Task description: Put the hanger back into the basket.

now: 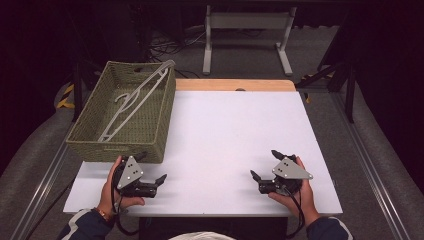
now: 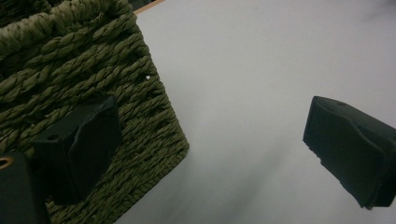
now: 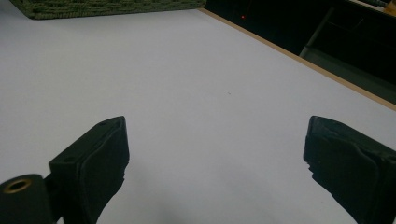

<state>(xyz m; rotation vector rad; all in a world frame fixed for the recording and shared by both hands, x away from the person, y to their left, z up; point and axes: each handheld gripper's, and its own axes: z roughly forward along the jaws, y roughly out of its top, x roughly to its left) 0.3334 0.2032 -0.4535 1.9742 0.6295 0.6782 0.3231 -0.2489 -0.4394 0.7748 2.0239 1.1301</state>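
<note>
A green woven basket (image 1: 150, 131) stands on the left part of the white table (image 1: 235, 125). Pale plastic hangers (image 1: 135, 100) lie slanted inside it, one end resting on the far right rim. My left gripper (image 1: 152, 167) rests on the table just in front of the basket's near right corner, open and holding nothing. In the left gripper view the basket corner (image 2: 93, 70) sits behind the left finger (image 2: 88, 144), and bare table lies between the jaws. My right gripper (image 1: 265, 164) rests near the front right of the table, open over bare surface (image 3: 215, 130).
A wooden strip (image 1: 235, 84) runs along the table's far edge. Beyond it stands a white frame (image 1: 247, 22) on grey floor with cables. In the right gripper view the basket's base (image 3: 93, 7) shows far off at the top left.
</note>
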